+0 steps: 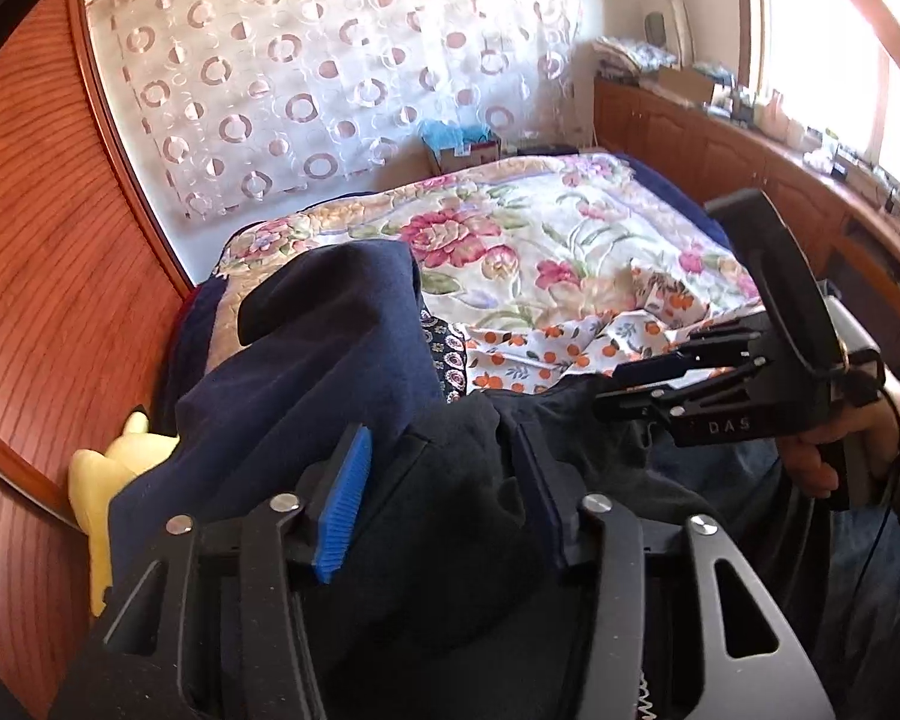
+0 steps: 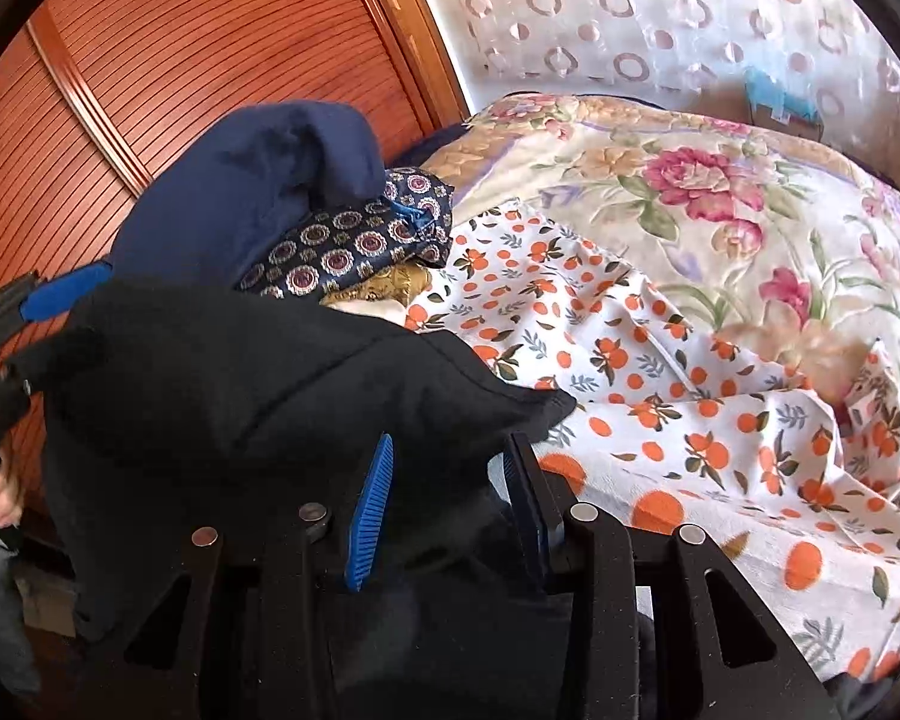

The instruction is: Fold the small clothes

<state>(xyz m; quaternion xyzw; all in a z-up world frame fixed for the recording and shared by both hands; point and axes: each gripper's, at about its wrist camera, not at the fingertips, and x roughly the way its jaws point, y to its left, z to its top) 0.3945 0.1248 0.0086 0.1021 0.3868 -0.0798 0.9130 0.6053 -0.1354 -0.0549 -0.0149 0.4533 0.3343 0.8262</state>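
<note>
**Black garment lifted over the bed**

Both hand-held grippers hold one soft black fabric garment (image 2: 258, 396) over the orange-print white cloth (image 2: 660, 420) on the floral bedspread (image 1: 510, 222). The left gripper (image 1: 444, 498) and the right gripper (image 2: 450, 504) each look clamped on its edge. Next, I'd guess, spread it flat before folding.

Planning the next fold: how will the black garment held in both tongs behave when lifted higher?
Probably floppy: the black garment drapes in soft folds between the left tongs and the right tongs. It looks thick, so perhaps heavy enough to sag. The ribbed blue pads should resist slipping.
</note>
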